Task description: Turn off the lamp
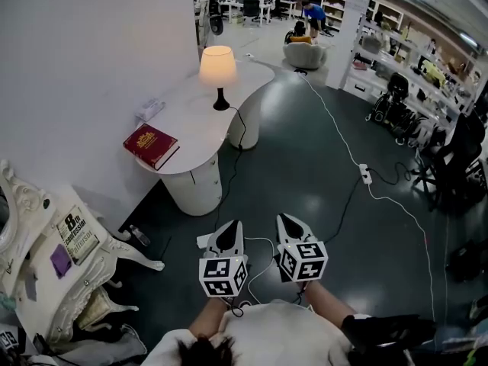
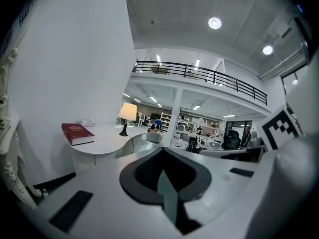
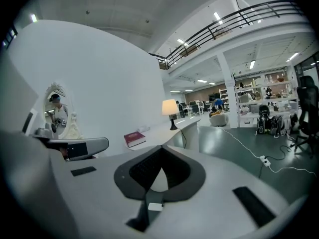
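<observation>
Head view: a red book (image 1: 151,145) lies on the white table (image 1: 191,124). The lit lamp (image 1: 217,67) stands beyond it, at about twelve o'clock from the left gripper (image 1: 231,227) and well apart. The left gripper and the right gripper (image 1: 288,223) have their jaws closed on nothing.

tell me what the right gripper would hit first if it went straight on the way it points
Most likely the white table, near its edge between the red book and the lamp. The right gripper is far off; depth is unclear, so it might meet floor first.
</observation>
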`<move>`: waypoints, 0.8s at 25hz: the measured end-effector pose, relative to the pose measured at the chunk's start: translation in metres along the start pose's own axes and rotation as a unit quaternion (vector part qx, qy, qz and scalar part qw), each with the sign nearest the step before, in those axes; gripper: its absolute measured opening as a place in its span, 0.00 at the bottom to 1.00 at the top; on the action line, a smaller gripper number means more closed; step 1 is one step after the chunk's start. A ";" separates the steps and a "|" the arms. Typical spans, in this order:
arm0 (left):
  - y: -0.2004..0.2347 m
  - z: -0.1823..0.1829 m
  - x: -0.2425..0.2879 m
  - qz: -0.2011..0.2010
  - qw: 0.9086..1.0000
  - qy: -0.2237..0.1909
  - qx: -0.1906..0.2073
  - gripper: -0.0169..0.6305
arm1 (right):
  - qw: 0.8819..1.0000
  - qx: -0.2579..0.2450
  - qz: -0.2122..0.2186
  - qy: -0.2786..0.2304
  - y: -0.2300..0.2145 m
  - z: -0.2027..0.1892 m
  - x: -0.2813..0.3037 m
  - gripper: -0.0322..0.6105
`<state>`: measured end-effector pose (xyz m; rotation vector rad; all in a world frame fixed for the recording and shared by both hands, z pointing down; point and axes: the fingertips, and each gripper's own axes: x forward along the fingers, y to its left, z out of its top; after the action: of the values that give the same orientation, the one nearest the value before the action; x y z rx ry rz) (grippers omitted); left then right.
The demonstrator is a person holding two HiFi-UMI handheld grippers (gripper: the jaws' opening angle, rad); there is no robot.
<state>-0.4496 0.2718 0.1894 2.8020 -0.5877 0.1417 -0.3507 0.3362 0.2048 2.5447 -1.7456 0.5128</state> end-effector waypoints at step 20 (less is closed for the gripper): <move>0.025 -0.010 0.066 0.020 1.000 0.016 -0.015 0.04 | 1.000 0.021 -0.004 0.021 -0.046 0.000 0.057 0.05</move>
<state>-0.4000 0.2279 0.2149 2.7555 -0.6328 0.1838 -0.2906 0.3023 0.2285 2.5487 -1.7282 0.6051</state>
